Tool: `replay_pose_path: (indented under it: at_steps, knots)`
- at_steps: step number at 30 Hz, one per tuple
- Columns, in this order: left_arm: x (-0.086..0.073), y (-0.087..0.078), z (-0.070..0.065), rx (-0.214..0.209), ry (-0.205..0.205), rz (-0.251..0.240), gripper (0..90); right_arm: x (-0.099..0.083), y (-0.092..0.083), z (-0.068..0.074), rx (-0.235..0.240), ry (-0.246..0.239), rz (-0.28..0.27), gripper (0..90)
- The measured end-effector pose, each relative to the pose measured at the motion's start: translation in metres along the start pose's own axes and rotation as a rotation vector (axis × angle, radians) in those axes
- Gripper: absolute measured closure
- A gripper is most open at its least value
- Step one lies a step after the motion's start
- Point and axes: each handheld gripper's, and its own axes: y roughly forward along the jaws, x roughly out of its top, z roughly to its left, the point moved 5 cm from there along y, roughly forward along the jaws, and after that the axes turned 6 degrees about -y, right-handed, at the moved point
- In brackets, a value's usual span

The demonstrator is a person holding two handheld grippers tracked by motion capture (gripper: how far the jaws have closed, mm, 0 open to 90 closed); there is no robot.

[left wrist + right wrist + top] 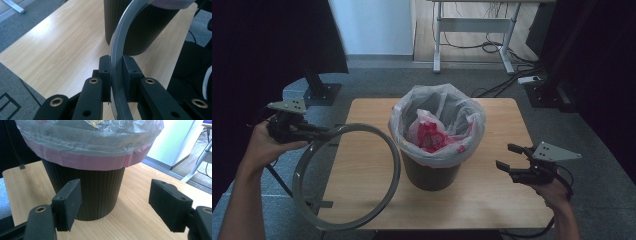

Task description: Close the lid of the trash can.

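A dark ribbed waste bin (pixel 431 172) stands mid-table, lined with a clear bag (pixel 438 120) folded over its rim, pink and red rubbish inside. A large grey ring (pixel 388 200) is held up left of the bin, tilted over the table's left edge. My left gripper (pixel 328 133) is shut on the ring's upper rim; in the left gripper view both pads clamp the grey band (pixel 117 52). My right gripper (pixel 507 156) hovers open right of the bin, jaws pointing at it; the right gripper view has the bin (pixel 92 190) beyond my right gripper (pixel 115 202), nothing between the pads.
The wooden table (pixel 492 200) has bare surface in front of and right of the bin. Beyond it lie grey carpet, a white desk frame (pixel 472 35) with cables, and black stand bases (pixel 319 92) at both far corners.
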Motion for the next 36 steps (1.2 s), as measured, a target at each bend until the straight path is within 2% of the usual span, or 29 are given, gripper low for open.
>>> replay_pose_path:
  at_steps: [6, 17, 23, 30, 36]
  knots:
    - [0.015, -0.007, -0.004, 0.000, 0.015, -0.014, 78.7, 0.000, 0.000, 0.000, 0.000, 0.004, -0.002, 25.7]
    - [0.047, -0.003, -0.004, -0.012, 0.034, -0.003, 78.7, 0.001, 0.003, -0.001, 0.006, 0.000, 0.003, 25.7]
    - [0.066, 0.008, -0.002, -0.032, 0.041, 0.002, 78.7, 0.001, 0.005, -0.001, 0.011, -0.002, 0.006, 25.7]
    - [0.087, 0.026, -0.006, -0.069, 0.067, 0.040, 78.7, 0.001, 0.004, -0.003, 0.009, -0.002, 0.006, 25.7]
    - [0.102, 0.034, -0.004, -0.078, 0.069, 0.034, 78.7, -0.002, 0.005, -0.003, 0.013, 0.004, 0.005, 25.7]
